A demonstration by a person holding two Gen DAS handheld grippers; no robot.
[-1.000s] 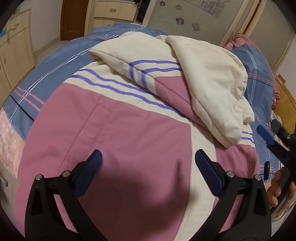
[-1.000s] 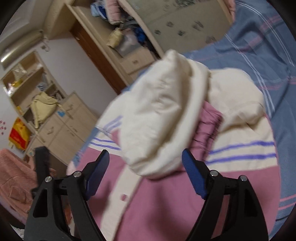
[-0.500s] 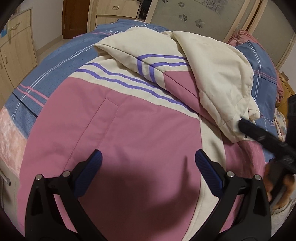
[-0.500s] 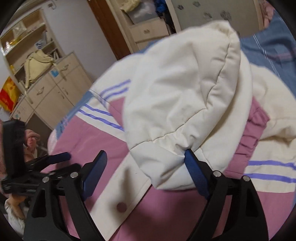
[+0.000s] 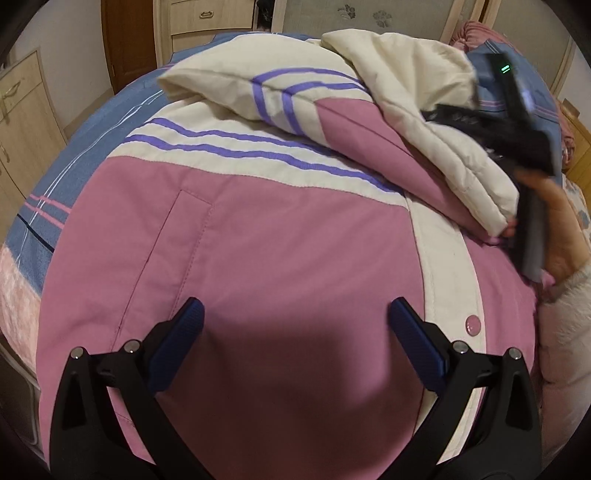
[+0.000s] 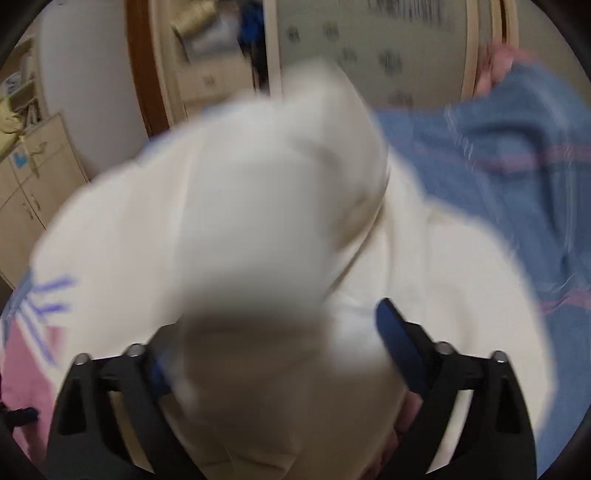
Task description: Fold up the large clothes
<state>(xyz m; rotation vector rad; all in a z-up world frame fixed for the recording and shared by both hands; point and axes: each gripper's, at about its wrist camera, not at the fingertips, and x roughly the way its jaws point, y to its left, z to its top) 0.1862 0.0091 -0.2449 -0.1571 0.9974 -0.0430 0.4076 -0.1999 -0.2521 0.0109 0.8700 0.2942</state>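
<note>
A large padded jacket (image 5: 280,236), pink with cream bands and purple stripes, lies spread on the bed. Its cream hood (image 5: 436,122) is folded down over the upper body. My left gripper (image 5: 291,321) is open and empty, hovering just above the pink front panel. My right gripper (image 6: 273,325) is open with its jaws wide on either side of the cream hood (image 6: 266,229), which fills the blurred right wrist view; the hood's lower edge lies between the fingers. The right gripper also shows in the left wrist view (image 5: 517,147), over the hood's edge.
The bed has a blue plaid cover (image 5: 92,147) (image 6: 517,177). Wooden cabinets (image 5: 26,122) and a drawer unit (image 5: 210,18) stand beyond the bed at left and back. A sliding wardrobe door (image 6: 388,48) is behind. The person's hand (image 5: 561,236) is at right.
The right gripper has pushed forward onto the cream hood, which now sits between its open fingers. The left gripper has edged forward over the pink panel and stays open.
</note>
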